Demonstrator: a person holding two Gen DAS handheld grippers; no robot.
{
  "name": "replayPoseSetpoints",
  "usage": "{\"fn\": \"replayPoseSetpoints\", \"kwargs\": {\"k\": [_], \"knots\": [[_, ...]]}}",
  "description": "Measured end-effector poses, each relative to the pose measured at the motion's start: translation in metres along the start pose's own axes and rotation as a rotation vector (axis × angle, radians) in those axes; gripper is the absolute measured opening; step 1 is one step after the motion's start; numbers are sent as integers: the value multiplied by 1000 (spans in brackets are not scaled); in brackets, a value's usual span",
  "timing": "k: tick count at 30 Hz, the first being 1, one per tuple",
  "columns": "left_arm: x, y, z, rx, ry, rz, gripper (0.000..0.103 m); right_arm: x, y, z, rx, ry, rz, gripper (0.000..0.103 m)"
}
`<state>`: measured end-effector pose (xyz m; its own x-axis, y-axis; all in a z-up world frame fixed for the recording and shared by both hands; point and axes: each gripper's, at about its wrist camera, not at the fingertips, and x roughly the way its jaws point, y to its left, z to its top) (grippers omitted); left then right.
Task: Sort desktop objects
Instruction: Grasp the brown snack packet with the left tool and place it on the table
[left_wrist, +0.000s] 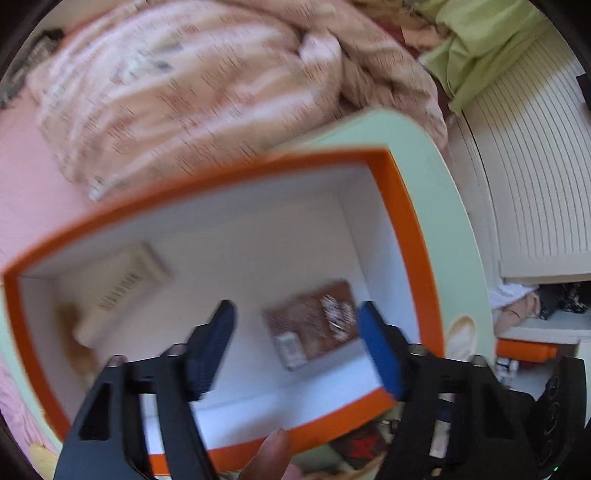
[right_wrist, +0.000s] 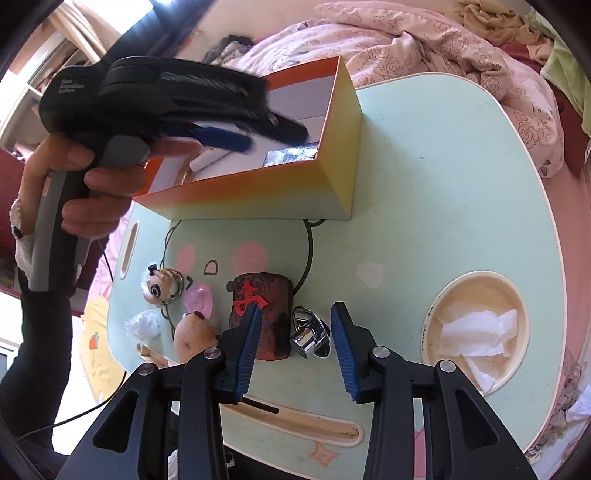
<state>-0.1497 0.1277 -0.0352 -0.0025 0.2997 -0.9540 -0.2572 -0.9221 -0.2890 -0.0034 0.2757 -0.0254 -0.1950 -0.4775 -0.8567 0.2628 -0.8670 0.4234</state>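
Observation:
An orange-rimmed box (left_wrist: 406, 229) with a white inside stands on the pale green lap table (left_wrist: 439, 177). In it lie a cream tube (left_wrist: 122, 288) and a brown packet (left_wrist: 317, 325). My left gripper (left_wrist: 295, 347) is open and empty, hovering over the box; it also shows in the right wrist view (right_wrist: 236, 133) above the box (right_wrist: 332, 173). My right gripper (right_wrist: 295, 347) is open and empty, just above a shiny chrome knob (right_wrist: 310, 332). A dark red block with a red character (right_wrist: 262, 314) touches its left finger.
On the table (right_wrist: 424, 184) lie a panda figure (right_wrist: 162, 288), a pink stone (right_wrist: 199, 301), a brown plush toy (right_wrist: 195, 332) and a clear crumpled wrapper (right_wrist: 142, 325). A round cup recess holds white tissue (right_wrist: 476, 332). A pink quilt (right_wrist: 424, 48) lies behind the table.

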Motion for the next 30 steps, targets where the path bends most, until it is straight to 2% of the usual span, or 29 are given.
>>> {"fn": "replayPoseSetpoints", "kwargs": {"k": [2, 9, 13, 15, 19, 21, 24, 27, 30], "knots": [[8, -7, -1, 11, 15, -2, 59, -8, 1, 0, 4, -3, 4, 39], [13, -8, 2, -43, 11, -20, 64, -33, -20, 4, 1, -10, 13, 40], [18, -16, 1, 29, -21, 32, 65, -49, -35, 7, 5, -9, 15, 40], [15, -6, 1, 37, -27, 53, 65, -56, -43, 9, 9, -10, 18, 40], [0, 18, 6, -9, -100, 196, 65, -76, -62, 15, 12, -17, 22, 40], [-5, 27, 8, -43, -103, 184, 65, -85, -69, 18, 11, -22, 23, 40], [-6, 30, 8, -69, -98, 109, 65, -99, -82, 22, 7, -23, 25, 40], [4, 25, 7, -50, -72, 138, 71, -110, -94, 28, 2, -19, 26, 40], [17, 22, 3, -19, -45, 139, 70, -119, -106, 32, 3, -17, 28, 41]]}}
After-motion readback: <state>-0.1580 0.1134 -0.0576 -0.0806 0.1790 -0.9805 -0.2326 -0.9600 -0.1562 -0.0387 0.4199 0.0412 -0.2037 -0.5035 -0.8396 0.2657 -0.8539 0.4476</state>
